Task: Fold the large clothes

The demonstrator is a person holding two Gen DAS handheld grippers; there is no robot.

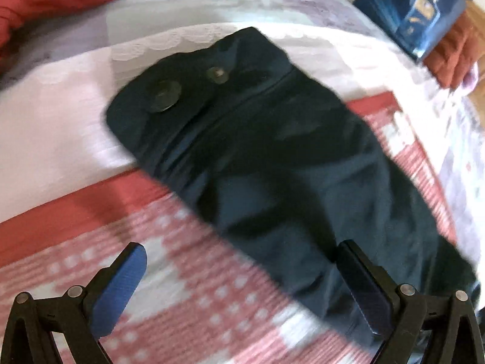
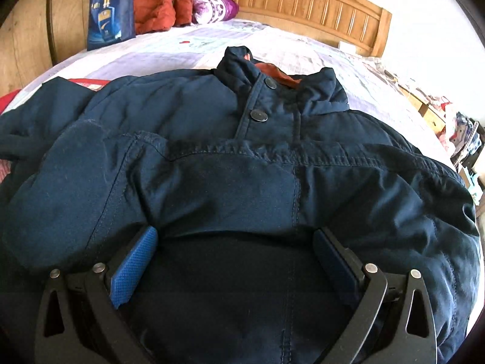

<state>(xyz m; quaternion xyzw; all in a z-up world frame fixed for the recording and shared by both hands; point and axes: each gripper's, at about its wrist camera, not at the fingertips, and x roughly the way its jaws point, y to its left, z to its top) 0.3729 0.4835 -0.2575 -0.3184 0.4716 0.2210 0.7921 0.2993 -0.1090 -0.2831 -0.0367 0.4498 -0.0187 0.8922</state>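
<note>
1. Jacket (image 2: 242, 176): dark navy; collar lining orange (image 2: 285, 77); buttons dark grey (image 2: 258, 115).
2. Bedspread (image 1: 182, 273): red-and-white woven pattern, solid red band; far part pale lilac and white.
3. Bag (image 2: 110, 15), far left: blue, yellow print.
4. Gripper pads (image 2: 133, 270): blue, textured.
5. Headboard (image 2: 303, 3): light wood.

Bed (image 2: 188, 51) w/ navy jacket (image 2: 242, 182), blue bag (image 2: 110, 18), orange garment (image 2: 157, 9).

Left wrist view motion-blurred; jacket (image 1: 272, 157) sleeve cut off lower right; bag (image 1: 415, 12) print unreadable
</note>
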